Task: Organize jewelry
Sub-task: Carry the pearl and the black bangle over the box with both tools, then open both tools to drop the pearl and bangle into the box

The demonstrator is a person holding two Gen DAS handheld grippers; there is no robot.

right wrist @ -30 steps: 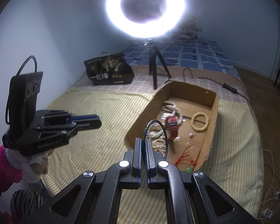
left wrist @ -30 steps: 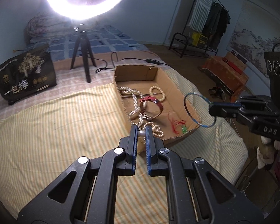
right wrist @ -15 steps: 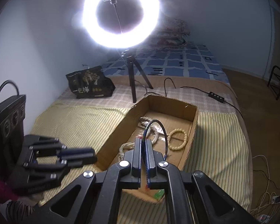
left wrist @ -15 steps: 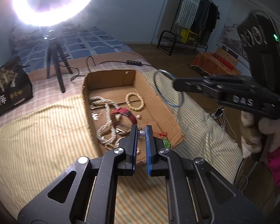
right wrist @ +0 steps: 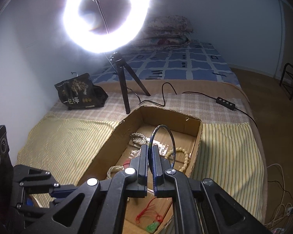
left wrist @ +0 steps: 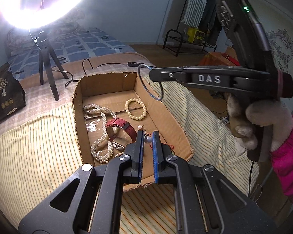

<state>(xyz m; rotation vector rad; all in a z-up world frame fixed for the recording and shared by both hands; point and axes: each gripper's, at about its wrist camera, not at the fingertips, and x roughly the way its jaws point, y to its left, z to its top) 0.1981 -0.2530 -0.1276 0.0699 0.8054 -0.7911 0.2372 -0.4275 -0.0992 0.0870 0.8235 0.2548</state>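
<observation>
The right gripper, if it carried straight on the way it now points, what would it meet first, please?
Probably the cream bead bracelet on the cardboard box floor, judging by the right gripper, shut on the thin bangle, angling down into it; depth is unclear.
</observation>
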